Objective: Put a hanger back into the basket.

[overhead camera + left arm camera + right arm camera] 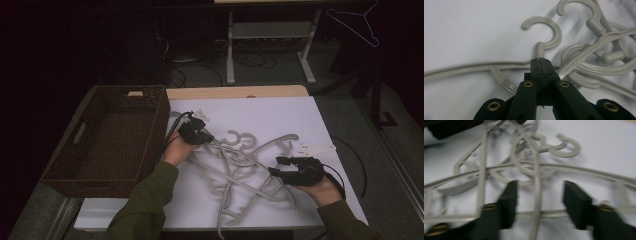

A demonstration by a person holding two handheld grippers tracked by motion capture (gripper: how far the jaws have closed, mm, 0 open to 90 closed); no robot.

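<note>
At far left on the counter (300, 107) we note a wicker basket (107, 137). Left tongs (206, 138) are pressed together at a hanger's (544, 37) neck. Grey hangers (245, 167) lie tangled mid-counter. Right tongs (276, 165) are spread, straddling a hanger bar (539, 213).

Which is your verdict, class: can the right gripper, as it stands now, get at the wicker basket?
Probably not directly. The right gripper sits over the tangled hangers at the table's right, while the basket lies far left, beyond the left gripper and its forearm.
</note>
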